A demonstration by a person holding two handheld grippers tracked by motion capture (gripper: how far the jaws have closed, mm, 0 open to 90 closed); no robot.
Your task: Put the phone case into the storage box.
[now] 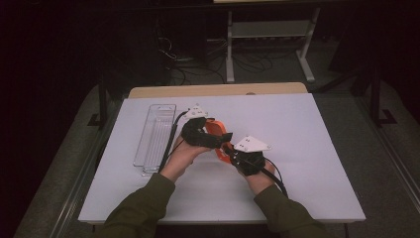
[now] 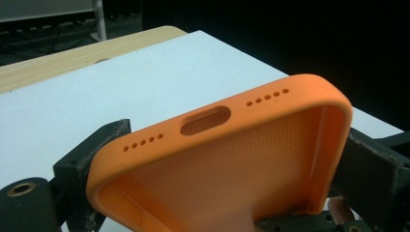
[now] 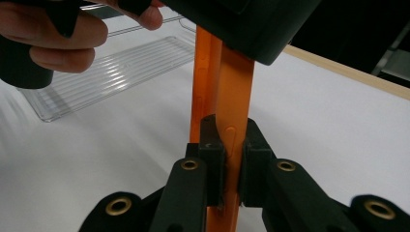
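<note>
A: Currently, where is the orange phone case (image 1: 218, 133) relative to the clear plastic tray (image 1: 156, 139)?

B: It is held off the white table top (image 1: 297, 148), just to the right of the tray, between the two grippers. The tray lies flat near the table's left edge, apart from the case.

A: State of the left gripper (image 1: 198, 130)?

B: Its jaws stand on either side of the case across its width, one at each long edge. The left gripper view shows the case's inner face (image 2: 227, 164) and its end wall with the charging port cut-out. Both jaws appear to lie against the edges; whether they press cannot be told for certain.

A: And the right gripper (image 3: 226, 159)?

B: Nearly closed. The right gripper view shows its pads clamped on the case's thin side wall (image 3: 232, 96), seen edge-on and upright. The left hand (image 3: 53, 34) and the tray (image 3: 111, 67) lie beyond it.
</note>
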